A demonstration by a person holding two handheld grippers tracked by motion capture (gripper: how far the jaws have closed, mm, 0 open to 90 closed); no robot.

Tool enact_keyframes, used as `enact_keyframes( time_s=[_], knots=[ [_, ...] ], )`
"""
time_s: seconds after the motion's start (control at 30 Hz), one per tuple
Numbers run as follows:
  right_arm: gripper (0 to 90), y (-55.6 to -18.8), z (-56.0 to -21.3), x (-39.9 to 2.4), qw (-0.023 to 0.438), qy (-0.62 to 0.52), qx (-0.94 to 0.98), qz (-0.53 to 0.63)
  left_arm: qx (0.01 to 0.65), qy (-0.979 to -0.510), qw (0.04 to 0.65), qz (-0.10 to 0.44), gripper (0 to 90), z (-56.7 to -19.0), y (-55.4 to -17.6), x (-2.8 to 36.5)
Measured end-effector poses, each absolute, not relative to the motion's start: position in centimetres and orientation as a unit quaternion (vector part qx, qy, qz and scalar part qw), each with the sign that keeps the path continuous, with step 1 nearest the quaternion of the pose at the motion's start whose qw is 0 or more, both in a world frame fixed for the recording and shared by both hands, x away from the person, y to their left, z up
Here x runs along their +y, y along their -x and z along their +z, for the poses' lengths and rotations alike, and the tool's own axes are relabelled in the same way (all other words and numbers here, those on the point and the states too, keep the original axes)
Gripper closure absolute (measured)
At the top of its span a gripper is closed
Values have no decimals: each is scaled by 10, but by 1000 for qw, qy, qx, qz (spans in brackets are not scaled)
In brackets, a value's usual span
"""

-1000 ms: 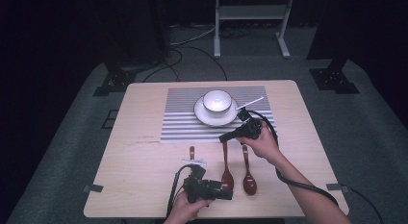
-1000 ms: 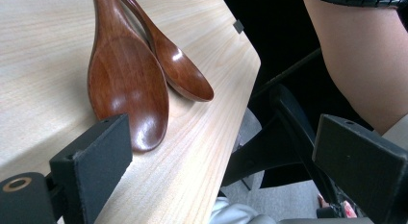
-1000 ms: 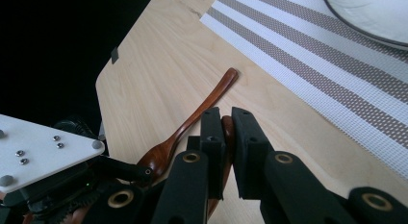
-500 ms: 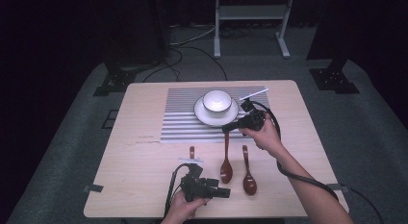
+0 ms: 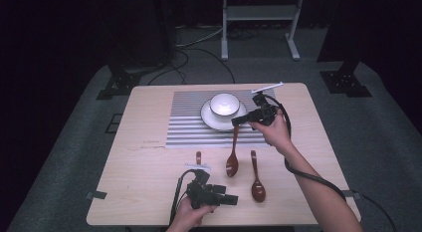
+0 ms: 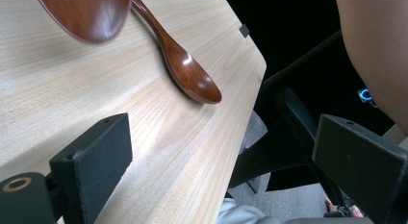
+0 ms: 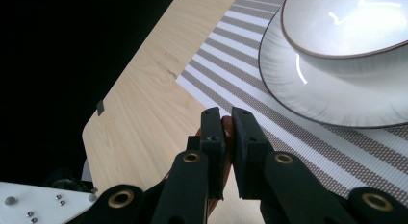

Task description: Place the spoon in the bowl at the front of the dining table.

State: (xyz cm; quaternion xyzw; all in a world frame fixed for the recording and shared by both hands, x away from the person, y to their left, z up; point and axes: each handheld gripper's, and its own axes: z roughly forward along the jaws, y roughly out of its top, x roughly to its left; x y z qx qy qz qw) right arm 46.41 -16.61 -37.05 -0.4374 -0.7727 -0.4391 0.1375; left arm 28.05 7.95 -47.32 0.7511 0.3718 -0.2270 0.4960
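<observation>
Right gripper [image 5: 238,121] at frame centre clamps a brown spoon [image 5: 232,157] by its handle — bowl dangling below, beside the saucer [image 5: 211,120]. Left gripper [image 5: 234,198] sits low, jaws wide apart — nothing between them.

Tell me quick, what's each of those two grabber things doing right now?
Left gripper: open, holding nothing, low over the table.
Right gripper: shut on the handle of a brown spoon, lifted beside the plate.
</observation>
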Motion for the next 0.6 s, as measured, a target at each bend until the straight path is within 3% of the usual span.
enact_keyframes(
  time_s=[0.6],
  knots=[
    [834,-487,-363,-175,121,475,-741,-459,371,-751,497,-228,54,-473,-280,80]
  ],
)
